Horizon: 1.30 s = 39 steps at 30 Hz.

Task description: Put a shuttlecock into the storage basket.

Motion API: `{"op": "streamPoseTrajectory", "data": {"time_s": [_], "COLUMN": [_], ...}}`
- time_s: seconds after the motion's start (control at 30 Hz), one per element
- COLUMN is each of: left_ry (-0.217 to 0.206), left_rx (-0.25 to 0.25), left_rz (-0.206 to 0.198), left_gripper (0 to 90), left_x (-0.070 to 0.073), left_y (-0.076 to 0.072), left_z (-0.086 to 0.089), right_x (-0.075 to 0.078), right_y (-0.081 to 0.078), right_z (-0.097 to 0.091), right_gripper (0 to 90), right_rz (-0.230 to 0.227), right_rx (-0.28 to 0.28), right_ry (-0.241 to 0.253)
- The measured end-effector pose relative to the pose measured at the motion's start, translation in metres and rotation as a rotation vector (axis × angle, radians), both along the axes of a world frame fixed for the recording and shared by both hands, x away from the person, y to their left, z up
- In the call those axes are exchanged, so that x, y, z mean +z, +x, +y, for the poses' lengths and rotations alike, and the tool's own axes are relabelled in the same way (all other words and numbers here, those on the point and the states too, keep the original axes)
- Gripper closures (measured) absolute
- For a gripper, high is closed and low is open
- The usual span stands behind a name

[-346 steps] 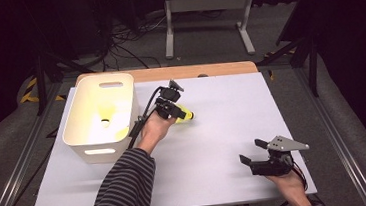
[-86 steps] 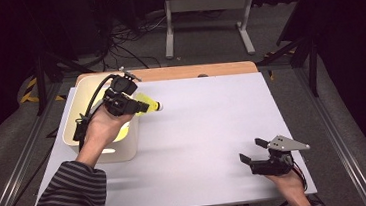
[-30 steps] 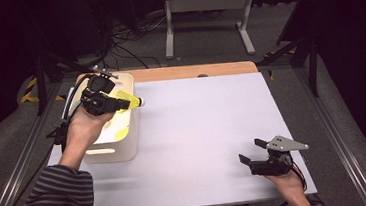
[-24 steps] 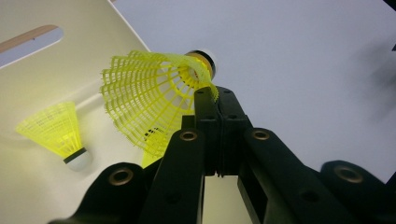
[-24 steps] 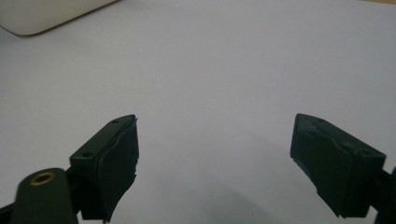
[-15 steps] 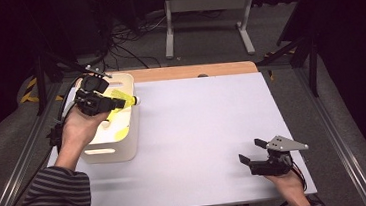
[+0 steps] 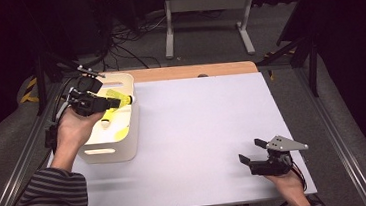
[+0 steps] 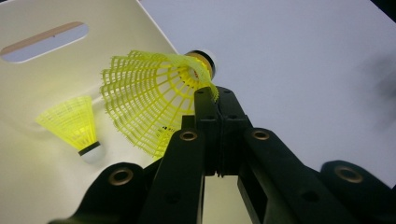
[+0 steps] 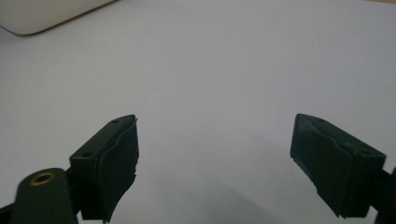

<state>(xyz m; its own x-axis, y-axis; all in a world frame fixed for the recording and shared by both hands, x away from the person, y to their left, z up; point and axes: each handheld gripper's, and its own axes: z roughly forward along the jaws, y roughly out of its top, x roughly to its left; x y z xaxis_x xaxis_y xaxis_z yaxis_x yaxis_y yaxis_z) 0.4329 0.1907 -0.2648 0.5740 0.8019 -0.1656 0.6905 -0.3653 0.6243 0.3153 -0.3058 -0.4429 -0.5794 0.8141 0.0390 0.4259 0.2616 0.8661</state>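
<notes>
My left gripper [image 7: 113,103] hangs over the white bin [image 7: 130,140] at the table's left, shut on the skirt of a yellow shuttlecock [image 7: 117,98]. In the left gripper view the jaws pinch the mesh skirt of that shuttlecock [image 8: 149,100], its cork tip pointing away past the bin's wall. A second yellow shuttlecock [image 8: 74,126] lies on the bin's floor [image 8: 42,182], cork toward me. It also shows in the high view as the lying shuttlecock [image 7: 107,120]. My right gripper [image 7: 251,152] rests near the table's front right, open with nothing between its jaws [image 9: 215,154].
The white table top [image 7: 198,126] stretches between the bin and the right gripper. A wooden strip [image 7: 188,71] runs along the far edge. Metal rails flank the table, and a stand and cables lie on the floor behind.
The left hand has carried the shuttlecock a little further left, from the bin's right rim to over its inside. The right gripper has stayed put.
</notes>
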Motion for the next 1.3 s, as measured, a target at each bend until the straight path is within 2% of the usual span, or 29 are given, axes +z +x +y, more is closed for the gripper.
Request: {"op": "streamPoseTrajectory", "data": {"time_s": [0.37, 0.57, 1.13, 1.3], "left_ry": [-0.017, -0.021, 0.045, 0.05], "left_rx": [0.034, 0.07, 0.125, 0.132], "left_rz": [0.007, 0.013, 0.016, 0.033], "left_gripper": [89.7, 89.6, 89.5, 89.5], "left_x": [-0.003, -0.006, -0.019, -0.024], "left_y": [0.004, 0.009, 0.023, 0.028], "left_z": [0.011, 0.017, 0.016, 0.014], "right_x": [0.0, 0.0, 0.0, 0.0], "right_y": [0.0, 0.0, 0.0, 0.0], "right_z": [0.0, -0.001, -0.001, 0.0], "right_gripper": [16.1, 16.1, 16.1, 16.1], "right_rz": [0.0, -0.002, -0.002, 0.0], "right_rx": [0.001, 0.002, 0.0, 0.003], "right_ry": [0.001, 0.001, 0.003, 0.004]}}
